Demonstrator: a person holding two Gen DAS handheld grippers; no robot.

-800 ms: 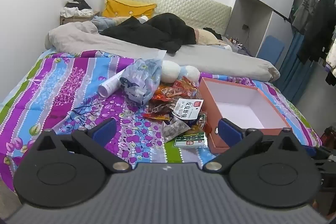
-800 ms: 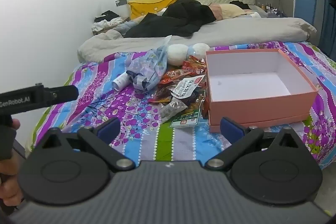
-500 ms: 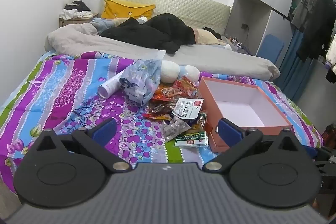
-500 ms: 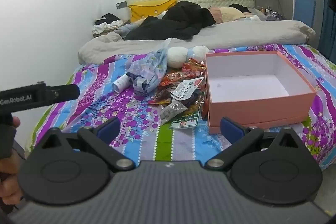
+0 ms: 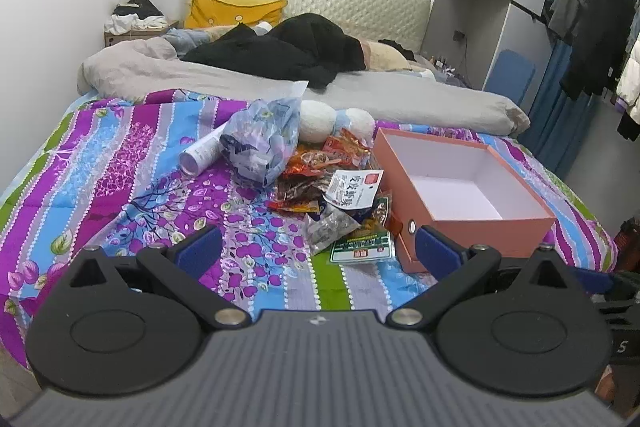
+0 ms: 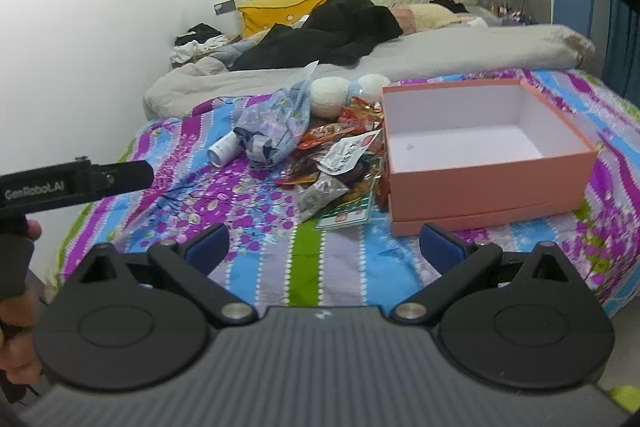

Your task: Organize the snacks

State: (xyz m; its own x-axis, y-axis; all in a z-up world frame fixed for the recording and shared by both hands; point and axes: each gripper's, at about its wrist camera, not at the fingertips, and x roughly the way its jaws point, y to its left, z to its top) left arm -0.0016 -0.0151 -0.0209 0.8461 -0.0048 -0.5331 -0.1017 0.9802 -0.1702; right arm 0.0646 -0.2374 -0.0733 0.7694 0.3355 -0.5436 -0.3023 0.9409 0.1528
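Note:
A heap of snack packets (image 5: 336, 187) (image 6: 340, 163) lies on the striped bedspread, just left of an open salmon-pink box (image 5: 460, 187) (image 6: 480, 147) with a white, bare inside. A green flat packet (image 5: 362, 247) (image 6: 346, 217) is the nearest of the heap. My left gripper (image 5: 318, 253) hovers open above the bed's near edge, short of the packets, nothing between its fingers. My right gripper (image 6: 324, 247) is likewise open and holds nothing, in front of the box's near-left corner. The other tool's black body (image 6: 76, 181) shows at the left of the right wrist view.
A crumpled bluish plastic bag (image 5: 264, 143) and a white tube (image 5: 200, 153) lie left of the heap, a white plush toy (image 5: 320, 121) behind it. Grey duvet (image 5: 240, 77), dark clothes and a yellow pillow fill the bed's far end. Hanging clothes (image 5: 596, 35) stand at right.
Both grippers have drifted slightly forward and higher over the bed's near edge. Their jaws stayed wide and nothing on the bed moved.

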